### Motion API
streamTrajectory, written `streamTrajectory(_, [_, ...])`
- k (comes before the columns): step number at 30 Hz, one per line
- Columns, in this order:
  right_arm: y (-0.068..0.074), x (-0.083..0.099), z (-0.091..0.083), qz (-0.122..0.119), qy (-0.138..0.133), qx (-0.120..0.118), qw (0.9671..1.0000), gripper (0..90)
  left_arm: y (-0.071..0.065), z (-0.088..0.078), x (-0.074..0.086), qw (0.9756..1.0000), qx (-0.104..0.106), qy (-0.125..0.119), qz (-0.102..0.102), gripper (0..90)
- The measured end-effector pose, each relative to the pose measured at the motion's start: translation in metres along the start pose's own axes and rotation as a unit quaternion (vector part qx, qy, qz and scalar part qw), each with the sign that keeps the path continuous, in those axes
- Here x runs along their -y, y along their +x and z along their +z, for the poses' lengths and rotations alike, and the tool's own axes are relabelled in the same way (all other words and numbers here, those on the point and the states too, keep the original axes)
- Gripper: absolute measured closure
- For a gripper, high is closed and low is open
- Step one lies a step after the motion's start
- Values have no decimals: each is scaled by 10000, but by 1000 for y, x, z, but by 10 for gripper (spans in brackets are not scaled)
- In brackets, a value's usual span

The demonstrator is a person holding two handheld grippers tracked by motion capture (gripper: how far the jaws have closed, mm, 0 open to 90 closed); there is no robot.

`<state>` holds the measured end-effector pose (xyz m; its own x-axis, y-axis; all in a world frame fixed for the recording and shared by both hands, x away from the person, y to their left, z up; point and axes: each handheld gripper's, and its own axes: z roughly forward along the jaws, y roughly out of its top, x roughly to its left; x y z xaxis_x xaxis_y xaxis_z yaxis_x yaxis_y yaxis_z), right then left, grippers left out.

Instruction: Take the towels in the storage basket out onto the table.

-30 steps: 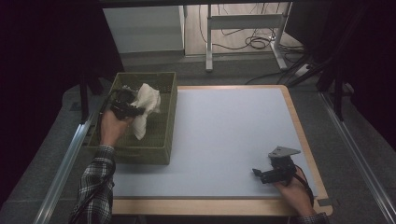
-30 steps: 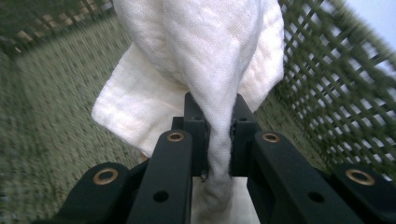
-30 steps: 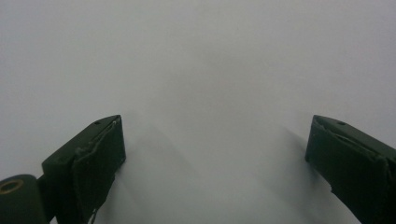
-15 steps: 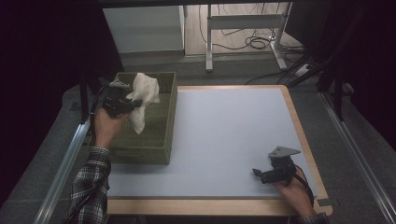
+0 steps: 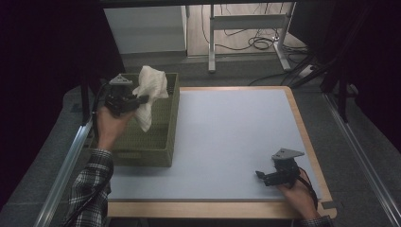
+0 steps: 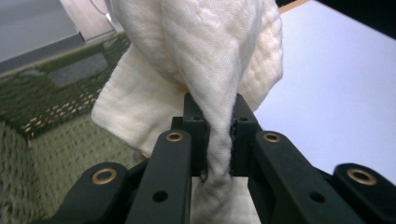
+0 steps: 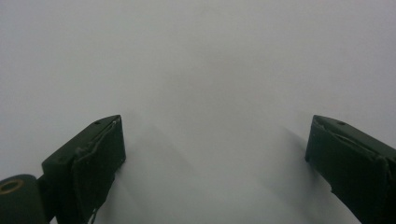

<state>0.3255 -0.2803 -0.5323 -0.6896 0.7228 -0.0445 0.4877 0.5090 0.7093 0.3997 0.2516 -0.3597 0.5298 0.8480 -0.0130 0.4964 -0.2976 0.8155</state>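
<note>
Over the table, the left gripper clamped a white cloth above the green basket for removal, while the right gripper rested open.

Cloth higher above basket

1 high cam, 2 gripper cams

The woven basket sits at the table's left edge. A cloth hangs above the basket's far end. The right gripper rests near the table's near right corner.
</note>
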Motion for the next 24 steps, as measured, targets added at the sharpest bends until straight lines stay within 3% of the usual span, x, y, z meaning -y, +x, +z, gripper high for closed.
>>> streamTrajectory(13, [0,0,0,2,-4,-5,10000,49,-28,7,-19,9992,202,-189,285,813])
streamTrajectory(24, [0,0,0,-1,-6,-5,10000,49,-53,22,-33,9976,451,-313,417,812])
